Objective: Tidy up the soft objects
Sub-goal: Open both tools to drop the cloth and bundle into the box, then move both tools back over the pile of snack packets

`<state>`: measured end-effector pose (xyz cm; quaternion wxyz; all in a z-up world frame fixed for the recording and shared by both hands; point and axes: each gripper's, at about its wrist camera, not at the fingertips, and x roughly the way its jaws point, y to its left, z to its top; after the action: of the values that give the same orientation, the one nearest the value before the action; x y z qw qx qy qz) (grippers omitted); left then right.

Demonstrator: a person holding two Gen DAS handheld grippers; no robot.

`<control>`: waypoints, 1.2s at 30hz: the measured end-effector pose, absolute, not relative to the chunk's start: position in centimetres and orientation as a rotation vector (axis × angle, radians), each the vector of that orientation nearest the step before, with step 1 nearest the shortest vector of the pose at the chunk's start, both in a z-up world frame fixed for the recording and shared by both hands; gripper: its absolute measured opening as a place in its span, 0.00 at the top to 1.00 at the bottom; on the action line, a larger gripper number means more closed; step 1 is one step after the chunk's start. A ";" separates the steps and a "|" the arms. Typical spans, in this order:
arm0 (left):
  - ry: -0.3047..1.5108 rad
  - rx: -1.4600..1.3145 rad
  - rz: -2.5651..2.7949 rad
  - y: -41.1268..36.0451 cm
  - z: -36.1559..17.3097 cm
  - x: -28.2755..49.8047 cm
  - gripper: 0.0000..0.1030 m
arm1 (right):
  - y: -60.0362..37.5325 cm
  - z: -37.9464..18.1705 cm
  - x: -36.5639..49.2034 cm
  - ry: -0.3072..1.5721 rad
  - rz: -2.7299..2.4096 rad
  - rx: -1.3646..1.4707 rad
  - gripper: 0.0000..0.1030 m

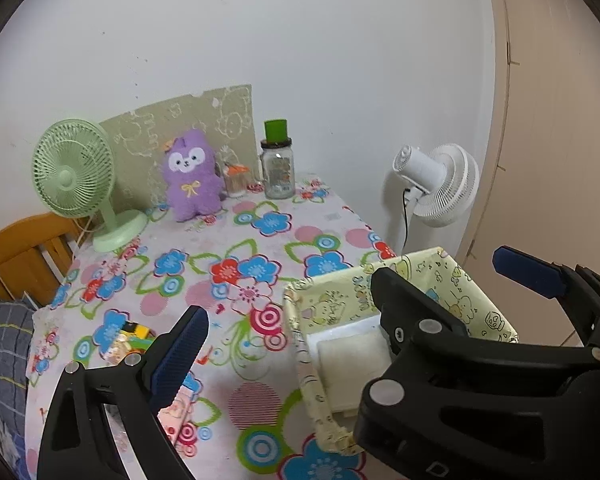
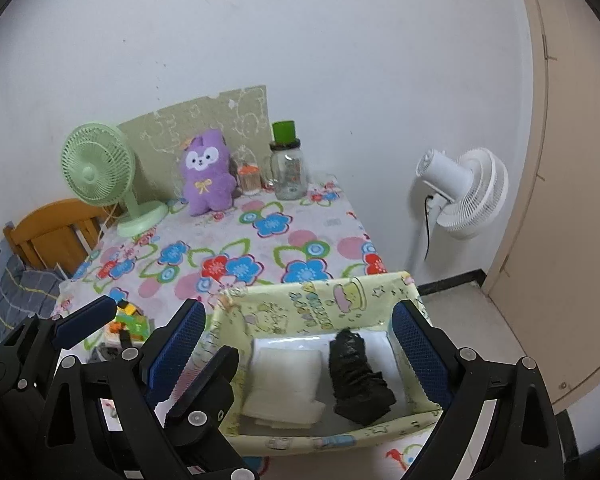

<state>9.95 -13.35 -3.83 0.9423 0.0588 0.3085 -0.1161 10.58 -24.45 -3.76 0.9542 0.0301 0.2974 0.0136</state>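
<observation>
- Fabric bin (image 2: 316,304), pale yellow with cartoon print: stood on the flowered tablecloth (image 1: 260,248), at the table's near right corner, directly ahead of and below the right gripper's fingers.
- Folded white cloth (image 2: 288,376): lay flat in the bin's left half, just inside the right gripper's left finger; judged already put away.
- Black lacy garment (image 2: 358,376): lay bunched in the bin's right half, beside the white cloth (touching or a sliver apart, could not tell); judged already put away.
- Right gripper (image 2: 300,356): fingers spread wide, nothing between the pads, hanging above the bin with both items framed between them.
- Left gripper (image 1: 348,296): fingers likewise wide apart and empty; its left finger (image 1: 180,356) hung over the tablecloth, its right over the bin's far corner.
- Purple plush toy (image 1: 192,176): sat upright at the back of the table, well beyond both sets of fingers, between the green desk fan (image 1: 76,172) and the glass jar (image 1: 277,172); whether it counted as a soft object left to sort was a judgement only.
- Small colourful clutter (image 1: 130,340): lay just beyond the left gripper's left finger (too blurred to name).
- Progress: two soft items binned, both grippers free; probably near the end.
</observation>
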 end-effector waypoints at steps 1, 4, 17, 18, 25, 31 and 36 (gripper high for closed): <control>0.626 0.121 -0.235 -13.0 -3.7 9.8 0.05 | -24.2 -3.6 10.5 0.601 0.027 0.060 0.07; 0.619 0.126 -0.229 -12.3 -3.3 9.5 0.05 | -23.2 -3.1 10.1 0.587 0.022 0.048 0.06; 0.583 0.096 -0.207 -8.3 -1.9 8.4 0.05 | -19.3 -1.7 9.0 0.557 0.036 0.020 0.06; 0.582 0.093 -0.205 -8.0 -1.9 8.4 0.05 | -19.0 -1.6 9.0 0.556 0.036 0.019 0.05; 0.568 0.088 -0.184 -6.0 -1.6 8.1 0.05 | -16.8 -1.4 8.7 0.544 0.052 0.005 0.04; 0.564 0.077 -0.167 -3.9 -1.6 8.0 0.05 | -14.7 -1.4 8.8 0.546 0.062 -0.003 0.03; 0.571 0.076 -0.149 -2.3 -2.2 8.0 0.05 | -12.9 -2.0 8.8 0.537 0.080 -0.017 0.03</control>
<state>8.04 -2.30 -2.23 0.9561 0.0377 0.2813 -0.0733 8.78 -12.89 -1.98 0.9634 -0.0085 0.2651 0.0396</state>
